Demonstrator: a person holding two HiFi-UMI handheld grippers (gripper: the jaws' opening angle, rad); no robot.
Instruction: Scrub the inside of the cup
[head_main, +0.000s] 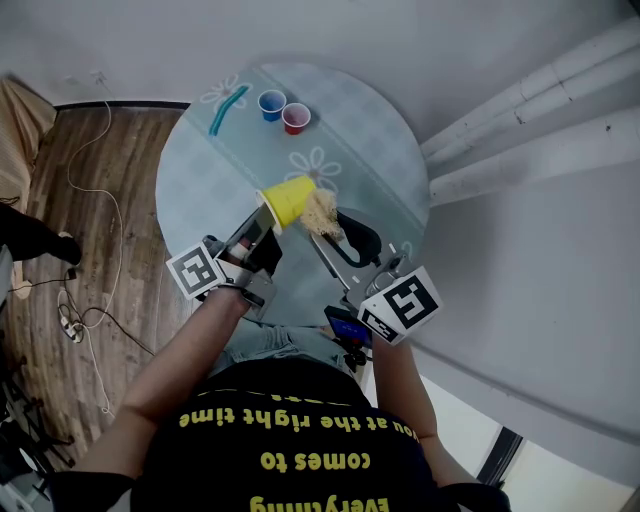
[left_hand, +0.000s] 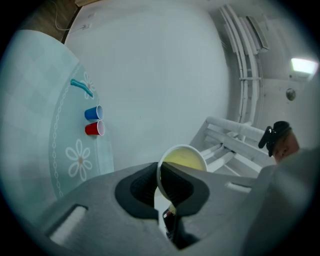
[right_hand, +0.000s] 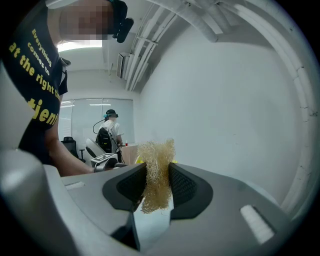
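A yellow cup (head_main: 288, 200) hangs tipped on its side above the round table (head_main: 190, 190). My left gripper (head_main: 262, 232) is shut on its rim. In the left gripper view the wall of the yellow cup (left_hand: 182, 161) is pinched between the pads of my left gripper (left_hand: 161, 187), and its pale inside faces the camera. A beige fibrous scrubber (head_main: 320, 212) sits just right of the cup, outside it, with my right gripper (head_main: 340, 235) shut on it. In the right gripper view the scrubber (right_hand: 156, 172) sticks up between the pads of my right gripper (right_hand: 157, 186). Whether it touches the cup I cannot tell.
At the table's far side stand a blue cup (head_main: 271, 105) and a red cup (head_main: 296, 118), with a teal stick (head_main: 228, 108) to their left. White pipes (head_main: 530, 90) run along the wall on the right. Cables (head_main: 90, 250) lie on the wooden floor at left. Another person (right_hand: 111, 131) stands far back.
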